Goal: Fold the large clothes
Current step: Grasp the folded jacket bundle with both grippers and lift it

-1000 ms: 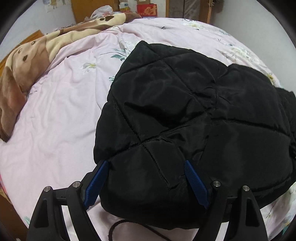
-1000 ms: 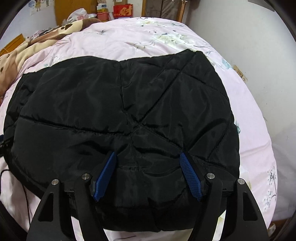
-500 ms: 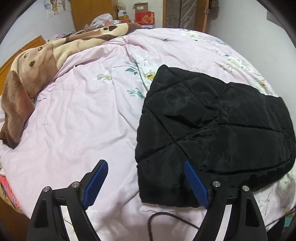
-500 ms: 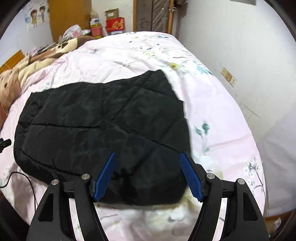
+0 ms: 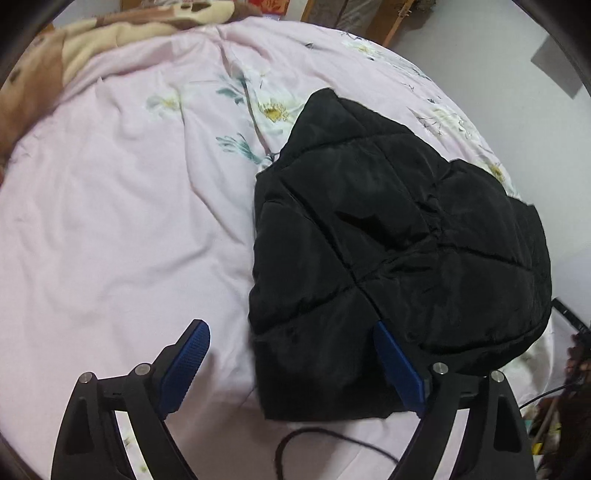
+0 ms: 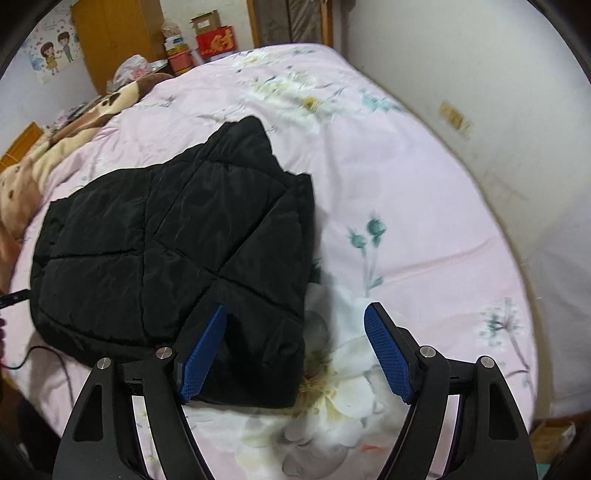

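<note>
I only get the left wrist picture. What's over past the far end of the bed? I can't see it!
Observer: The right wrist view shows a red box standing beyond the bed's far end, beside a wooden wardrobe.
Operator: Is there anything fun on the wall?
Observer: Yes, a cartoon sticker of two children is on the wall left of the wardrobe.
Operator: What is the other gripper doing?
Observer: The right gripper hangs open and empty over the near right corner of the black quilted jacket.
Operator: Is the jacket still spread out?
Observer: It lies as a folded bundle on the pink floral bedcover.
</note>
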A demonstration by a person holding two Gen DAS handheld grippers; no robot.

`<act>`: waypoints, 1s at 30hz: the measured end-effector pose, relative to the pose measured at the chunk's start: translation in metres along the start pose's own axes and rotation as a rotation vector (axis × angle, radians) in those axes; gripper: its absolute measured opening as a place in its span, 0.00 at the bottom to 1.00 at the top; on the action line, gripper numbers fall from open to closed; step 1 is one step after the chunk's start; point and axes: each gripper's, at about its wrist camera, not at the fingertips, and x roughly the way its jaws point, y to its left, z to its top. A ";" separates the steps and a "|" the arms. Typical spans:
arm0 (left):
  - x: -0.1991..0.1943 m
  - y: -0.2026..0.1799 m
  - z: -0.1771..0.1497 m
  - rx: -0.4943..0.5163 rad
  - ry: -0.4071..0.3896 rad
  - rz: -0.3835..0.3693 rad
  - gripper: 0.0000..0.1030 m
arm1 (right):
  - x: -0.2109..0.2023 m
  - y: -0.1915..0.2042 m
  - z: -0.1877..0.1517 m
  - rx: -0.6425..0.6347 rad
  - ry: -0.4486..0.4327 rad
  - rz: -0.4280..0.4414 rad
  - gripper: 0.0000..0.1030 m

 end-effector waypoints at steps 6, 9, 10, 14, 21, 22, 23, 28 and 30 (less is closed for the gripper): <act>0.030 0.006 0.020 -0.023 0.049 -0.041 0.94 | 0.030 -0.004 0.014 0.012 0.051 0.097 0.77; 0.046 0.004 0.030 -0.022 0.066 -0.047 0.99 | 0.044 -0.004 0.020 0.009 0.076 0.146 0.78; 0.052 0.004 0.034 -0.022 0.076 -0.053 1.00 | 0.048 -0.004 0.022 0.012 0.082 0.165 0.81; 0.069 -0.001 0.039 -0.019 0.105 -0.090 1.00 | 0.070 -0.010 0.025 0.053 0.131 0.263 0.94; 0.103 0.000 0.041 -0.054 0.201 -0.199 1.00 | 0.104 0.005 0.031 0.023 0.214 0.409 0.94; 0.105 -0.001 0.041 -0.049 0.208 -0.198 1.00 | 0.107 0.006 0.032 0.024 0.223 0.421 0.94; 0.105 -0.002 0.042 -0.042 0.211 -0.192 1.00 | 0.110 0.008 0.033 0.021 0.237 0.435 0.94; 0.108 -0.014 0.041 -0.016 0.220 -0.163 1.00 | 0.108 0.021 0.031 -0.035 0.220 0.406 0.94; 0.108 -0.022 0.039 -0.003 0.217 -0.145 0.97 | 0.107 0.028 0.026 -0.062 0.221 0.397 0.93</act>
